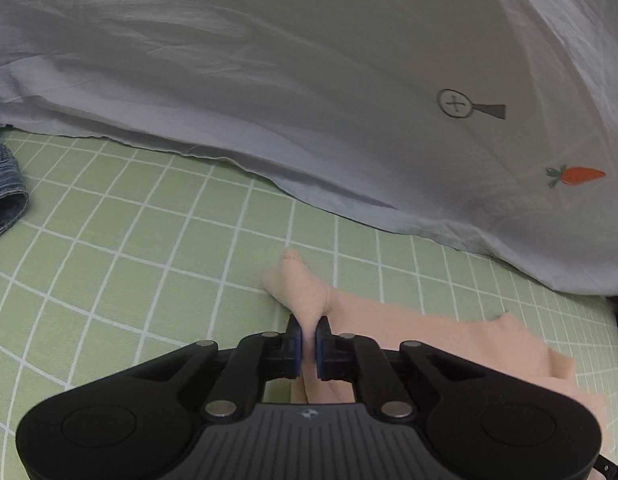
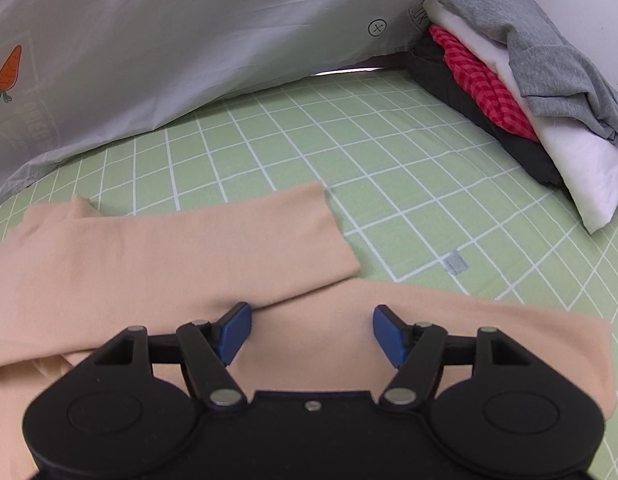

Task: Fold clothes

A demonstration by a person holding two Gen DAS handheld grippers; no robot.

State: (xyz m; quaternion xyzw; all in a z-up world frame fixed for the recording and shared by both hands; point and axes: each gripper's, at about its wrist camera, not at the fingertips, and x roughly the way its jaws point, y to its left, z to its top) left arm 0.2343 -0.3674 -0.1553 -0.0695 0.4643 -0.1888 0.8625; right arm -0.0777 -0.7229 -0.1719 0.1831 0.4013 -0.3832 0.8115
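Observation:
A peach-coloured garment [image 2: 181, 248] lies on the green checked sheet [image 2: 349, 140], one sleeve folded across its body. My left gripper [image 1: 308, 338] is shut on a bunched corner of the peach garment [image 1: 305, 288], which sticks out past the fingertips. The rest of the cloth trails off to the right. My right gripper [image 2: 312, 330] is open, its blue pads [image 2: 235, 330] just above the garment's body, gripping nothing.
A pale grey-white quilt [image 1: 309, 60] with a carrot print [image 1: 577, 175] lies along the far side. Blue denim [image 1: 5, 188] lies at the left edge. A stack of folded clothes [image 2: 521, 80], grey on top, stands at the far right.

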